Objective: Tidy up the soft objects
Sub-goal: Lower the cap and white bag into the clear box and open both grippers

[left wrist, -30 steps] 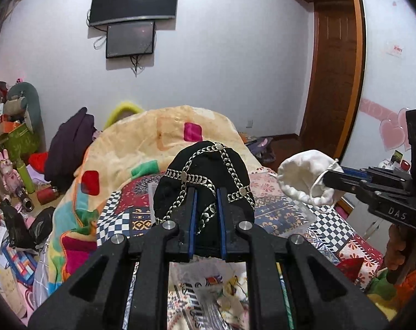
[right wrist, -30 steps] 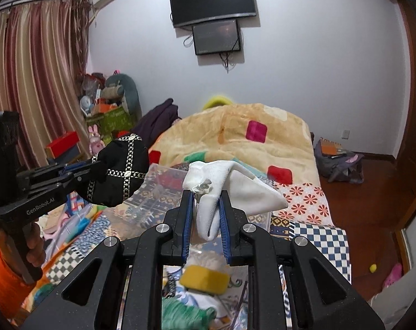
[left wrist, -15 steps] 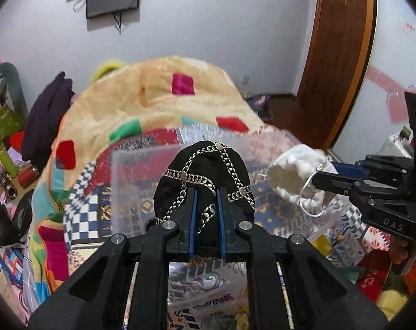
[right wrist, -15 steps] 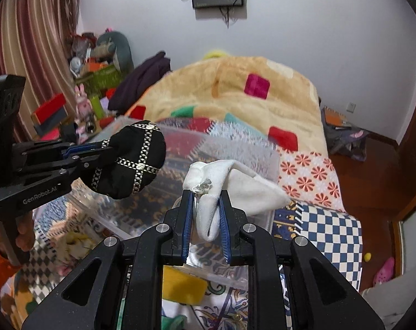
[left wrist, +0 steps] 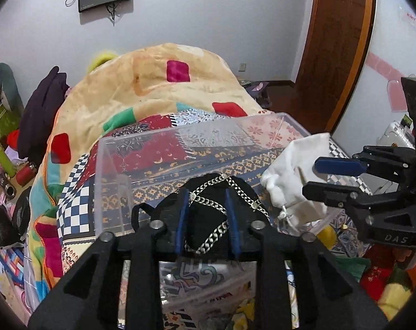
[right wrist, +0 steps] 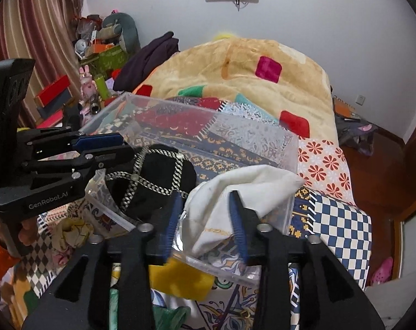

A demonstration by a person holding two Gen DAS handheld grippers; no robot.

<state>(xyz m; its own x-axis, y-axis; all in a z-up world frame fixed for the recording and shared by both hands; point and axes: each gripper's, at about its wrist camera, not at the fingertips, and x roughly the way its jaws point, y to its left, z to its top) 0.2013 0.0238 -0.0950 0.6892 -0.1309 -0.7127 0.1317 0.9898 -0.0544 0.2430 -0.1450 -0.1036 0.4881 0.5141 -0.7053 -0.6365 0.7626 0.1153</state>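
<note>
A clear plastic bin (left wrist: 111, 170) (right wrist: 252, 134) stands on the patterned bed. A black pouch with silver chains (left wrist: 208, 217) (right wrist: 153, 181) rests in the bin's near left part. My left gripper (left wrist: 206, 214) (right wrist: 109, 148) is open, its blue pads on either side of the pouch. A white drawstring bag (left wrist: 293, 176) (right wrist: 235, 195) lies over the bin's near right corner. My right gripper (right wrist: 205, 214) (left wrist: 318, 178) is open around the bag, its fingers apart from the cloth.
A beige blanket (left wrist: 158, 88) with coloured squares is heaped behind the bin. Yellow and green soft items (right wrist: 177, 277) lie on the bed in front of the bin. Clutter and a dark garment (right wrist: 147, 57) stand at the left. A wooden door (left wrist: 340, 41) is at the right.
Both grippers came down to the bin and opened. The black pouch and the white bag were let go and now rest in the bin.
</note>
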